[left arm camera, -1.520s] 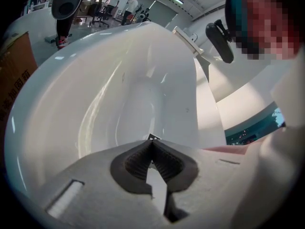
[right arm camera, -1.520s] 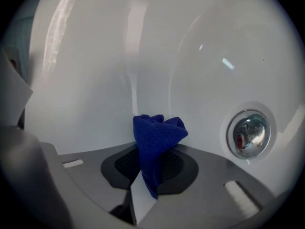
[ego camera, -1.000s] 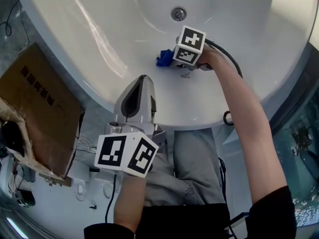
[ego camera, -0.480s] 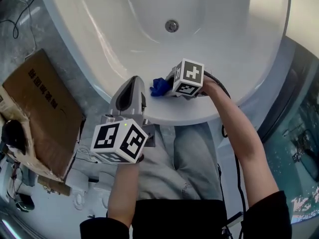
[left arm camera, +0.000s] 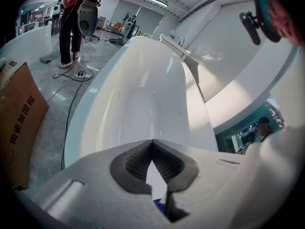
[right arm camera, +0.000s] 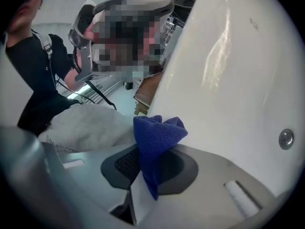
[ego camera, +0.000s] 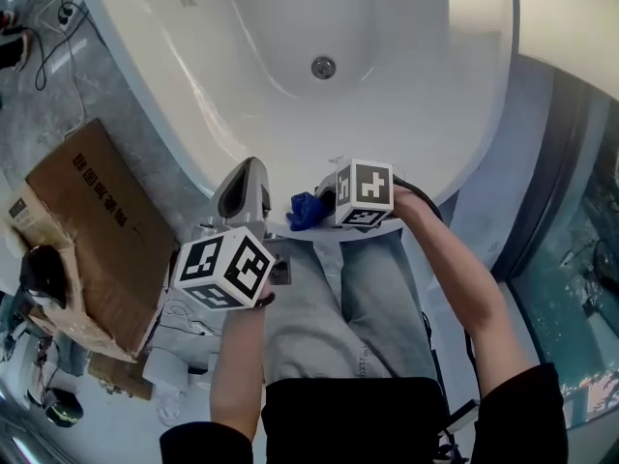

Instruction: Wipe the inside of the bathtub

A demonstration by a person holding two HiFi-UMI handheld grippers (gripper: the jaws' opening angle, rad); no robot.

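Note:
The white bathtub (ego camera: 406,114) fills the top of the head view, its drain (ego camera: 323,67) near the middle. My right gripper (ego camera: 321,206) is shut on a blue cloth (ego camera: 304,211) and holds it at the tub's near rim. In the right gripper view the cloth (right arm camera: 155,140) sticks up bunched from between the pads, with the tub wall (right arm camera: 228,80) and drain (right arm camera: 286,138) beyond. My left gripper (ego camera: 253,169) hovers just left of the cloth by the rim, shut on nothing. In the left gripper view its tips (left arm camera: 152,144) meet, pointing along the tub (left arm camera: 147,94).
A brown cardboard box (ego camera: 92,225) lies on the grey floor left of the tub. Cables (left arm camera: 71,104) run along the floor beside it. A person (left arm camera: 71,18) stands far off. A dark glass wall (ego camera: 571,259) runs along the right.
Both grippers have drawn back toward me. The right gripper has carried the blue cloth from the tub's inner slope near the drain to the near rim.

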